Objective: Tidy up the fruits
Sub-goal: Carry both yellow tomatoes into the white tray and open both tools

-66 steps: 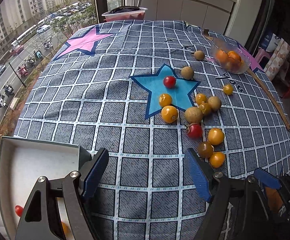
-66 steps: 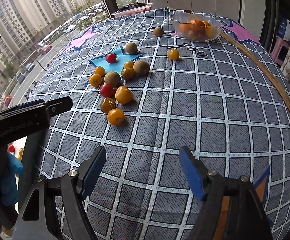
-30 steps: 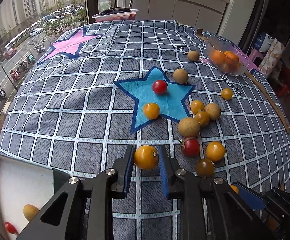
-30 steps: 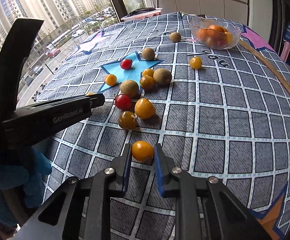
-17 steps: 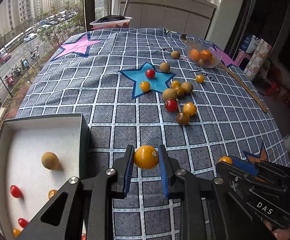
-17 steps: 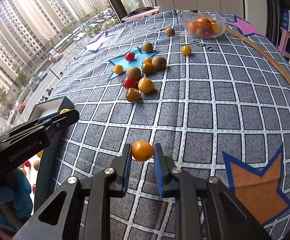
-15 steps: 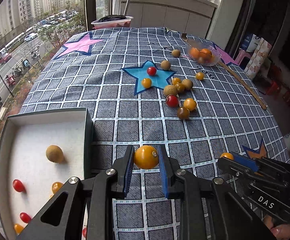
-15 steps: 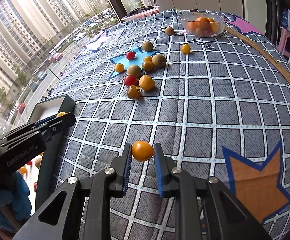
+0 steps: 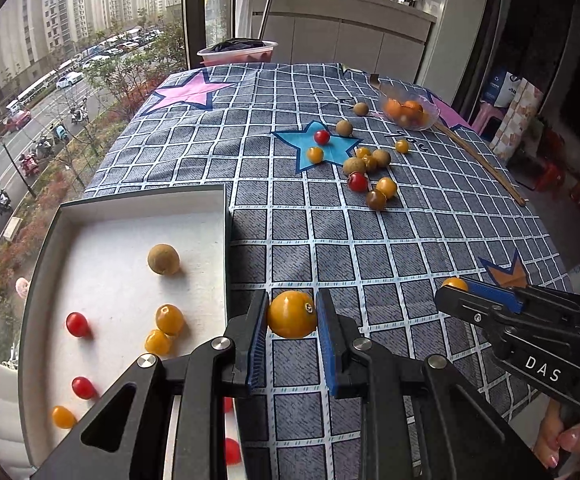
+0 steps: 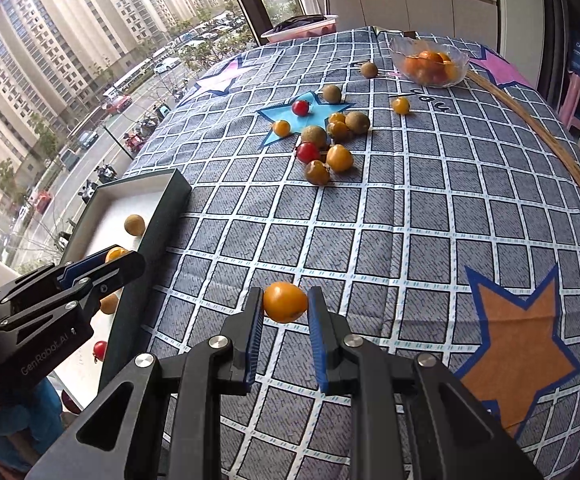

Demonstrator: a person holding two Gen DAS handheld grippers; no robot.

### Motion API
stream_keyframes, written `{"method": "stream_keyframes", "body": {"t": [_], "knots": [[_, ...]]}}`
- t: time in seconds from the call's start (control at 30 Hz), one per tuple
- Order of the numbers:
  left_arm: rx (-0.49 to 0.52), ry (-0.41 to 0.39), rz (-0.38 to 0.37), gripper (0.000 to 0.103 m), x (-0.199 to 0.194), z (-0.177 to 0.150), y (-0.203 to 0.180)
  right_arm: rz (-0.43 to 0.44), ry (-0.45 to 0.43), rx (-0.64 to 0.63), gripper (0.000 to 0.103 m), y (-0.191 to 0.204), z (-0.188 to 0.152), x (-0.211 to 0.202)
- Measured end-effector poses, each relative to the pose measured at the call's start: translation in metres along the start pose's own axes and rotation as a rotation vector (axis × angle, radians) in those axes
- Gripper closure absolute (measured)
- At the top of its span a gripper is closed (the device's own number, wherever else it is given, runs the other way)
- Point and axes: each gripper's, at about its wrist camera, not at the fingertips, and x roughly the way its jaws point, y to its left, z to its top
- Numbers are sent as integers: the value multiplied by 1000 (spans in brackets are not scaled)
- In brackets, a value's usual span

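Both grippers were loaded, the left gripper (image 9: 292, 320) clamped on a round yellow-orange tomato (image 9: 292, 314) lower centre and the right gripper (image 10: 284, 308) pinching an oval one (image 10: 285, 302), while the white-lined rectangular tray (image 9: 130, 208) at left held several fruits (about a dozen remained loose on the checked cloth (image 9: 370, 240), upper centre).

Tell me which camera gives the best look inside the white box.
The left wrist view: it looks down into the white box, showing its floor and the fruits lying there. The right wrist view sees the box edge-on, with the left gripper covering much of the inside.
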Motion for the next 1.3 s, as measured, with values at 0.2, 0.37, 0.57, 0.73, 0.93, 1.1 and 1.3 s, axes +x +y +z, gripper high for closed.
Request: {"method": "stream_keyframes", "body": {"t": [0.2, 0.37, 0.57, 0.73, 0.93, 1.1, 1.3], "knots": [[-35, -18, 1, 78, -17, -15, 21, 24, 15, -29, 79, 28, 0, 3], [-76, -28, 29, 78, -30, -31, 49, 56, 34, -68, 79, 57, -2, 8], [-114, -10, 111, 77, -38, -60, 88, 103, 74, -123, 79, 93, 0, 24], [-163, 35, 144, 77, -28, -79, 113, 134, 118, -146, 79, 118, 7, 47], [-165, 72, 160, 77, -15, -90, 120, 118, 149, -192, 79, 148, 24, 78], [-162, 81, 167, 77, -8, -92, 121, 104, 171, -216, 79, 165, 37, 103], [-151, 83, 184, 77, -7, -90, 118, 67, 219, -233, 79, 176, 43, 132]]}}
